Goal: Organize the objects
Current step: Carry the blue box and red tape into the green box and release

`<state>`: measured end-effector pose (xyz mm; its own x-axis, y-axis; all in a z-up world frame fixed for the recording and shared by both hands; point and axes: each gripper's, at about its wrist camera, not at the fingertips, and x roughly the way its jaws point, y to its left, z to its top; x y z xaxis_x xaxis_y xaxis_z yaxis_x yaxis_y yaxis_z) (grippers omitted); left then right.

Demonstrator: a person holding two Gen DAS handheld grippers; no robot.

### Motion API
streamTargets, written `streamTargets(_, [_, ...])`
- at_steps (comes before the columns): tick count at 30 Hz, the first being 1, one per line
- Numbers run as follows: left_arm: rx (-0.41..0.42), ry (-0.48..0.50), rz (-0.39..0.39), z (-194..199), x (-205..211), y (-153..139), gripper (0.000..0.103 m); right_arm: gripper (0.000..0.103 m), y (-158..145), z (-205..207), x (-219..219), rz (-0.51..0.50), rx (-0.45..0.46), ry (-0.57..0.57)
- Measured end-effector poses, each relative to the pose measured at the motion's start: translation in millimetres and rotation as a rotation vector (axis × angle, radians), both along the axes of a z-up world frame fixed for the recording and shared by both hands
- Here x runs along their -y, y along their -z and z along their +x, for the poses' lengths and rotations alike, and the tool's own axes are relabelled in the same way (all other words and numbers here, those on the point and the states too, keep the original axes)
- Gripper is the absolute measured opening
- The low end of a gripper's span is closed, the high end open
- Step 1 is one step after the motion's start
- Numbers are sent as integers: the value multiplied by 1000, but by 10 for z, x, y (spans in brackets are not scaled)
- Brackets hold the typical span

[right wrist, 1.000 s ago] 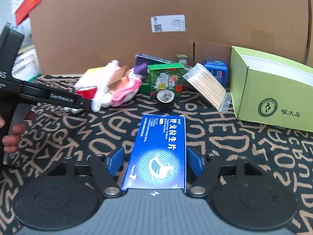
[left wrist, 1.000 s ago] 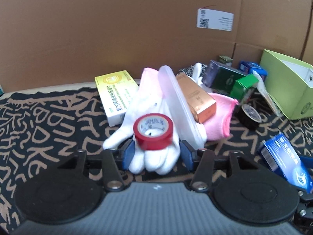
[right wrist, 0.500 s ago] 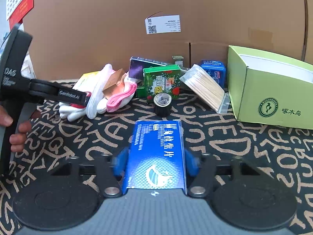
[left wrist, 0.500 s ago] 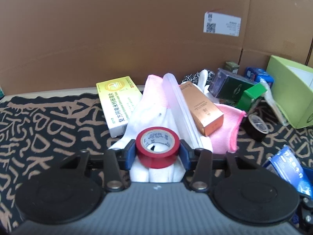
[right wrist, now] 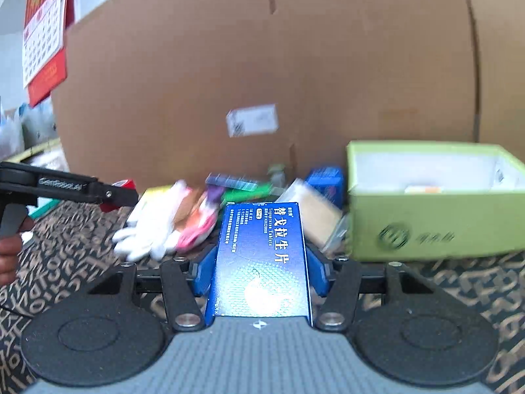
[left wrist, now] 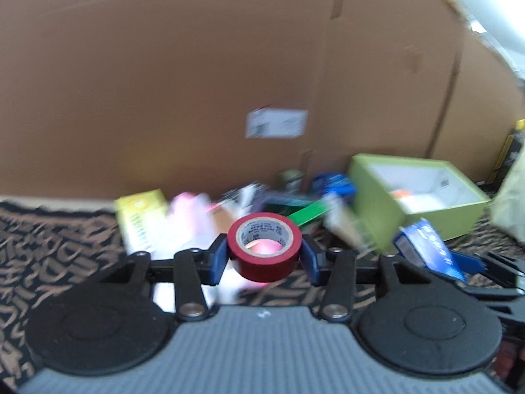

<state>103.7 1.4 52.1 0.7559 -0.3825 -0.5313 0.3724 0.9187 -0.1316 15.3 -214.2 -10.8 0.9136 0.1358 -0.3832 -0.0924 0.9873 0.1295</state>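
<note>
**Over the patterned cloth: both grippers loaded**

Above black-and-tan lettered cloth [right wrist: 459, 282], left gripper [left wrist: 264, 252] pinches red tape roll [left wrist: 264, 245]; right gripper [right wrist: 261, 271] clamps blue medicine box [right wrist: 262, 259]. Green box [right wrist: 433, 220] at 2 o'clock, glove pile [right wrist: 157, 226] at 10. Cardboard wall [right wrist: 262, 65] behind, calendar [right wrist: 44, 32] far left.

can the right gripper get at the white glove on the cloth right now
Probably not as things stand: the right gripper is shut on the blue medicine box, so its jaws are occupied. The white glove itself lies uncovered on its near side.

pile of objects [left wrist: 203, 216] blurred, hand [right wrist: 8, 256] cut off
</note>
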Motion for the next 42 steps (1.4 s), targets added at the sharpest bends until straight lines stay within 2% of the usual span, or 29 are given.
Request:
streamTargets(7, [56,158,-51,80,781,-276,46,61,-273,22,525,-73,98,156])
streamTargets(14, [55,240,-47,282,1660,-276,46,61,-372,347,1144,-109,105,290])
streamTargets(17, [34,262,-45,456,2010,-192,46,61,-363,545,1397,-107,87,323])
streamTargets(23, [-16,257,-10,823,2604,108,46,61,-259,978,1762,-189,47,366])
streamTargets(28, [-101,222,-16,1092,2882,388,46,61,-122,1311,2002,-245,-7,379])
streamTargets(31, [-124,209,-3,1185,2988,518,46,61,-32,1463,2092,-256,-48,374])
streamTargets(33, [-117,213,7,1210,3035,584,53,61,40,1546,2125,-257,-79,353])
streamTargets(34, [-113,215,10,1212,3040,605,65,65,84,1587,2136,-253,-101,335])
streamTargets(35, [-102,224,4,1196,3023,608,68,72,130,1624,2141,-258,-127,321])
streamTargets(36, [-84,232,0,1156,2992,589,72,74,169,1646,2132,-280,-144,315])
streamTargets(37, [-72,230,-4,1117,2952,558,87,74,185,1638,2116,-311,-143,319])
streamTargets(38, [-49,227,-17,1056,2883,513,97,74,167,1604,2116,-328,-129,326])
streamTargets(40, [33,231,-51,901,2721,380,103,74,67,1488,2108,-340,-77,359])
streamTargets(42, [91,237,-52,724,2585,259,103,78,-78,1257,2076,-314,22,395])
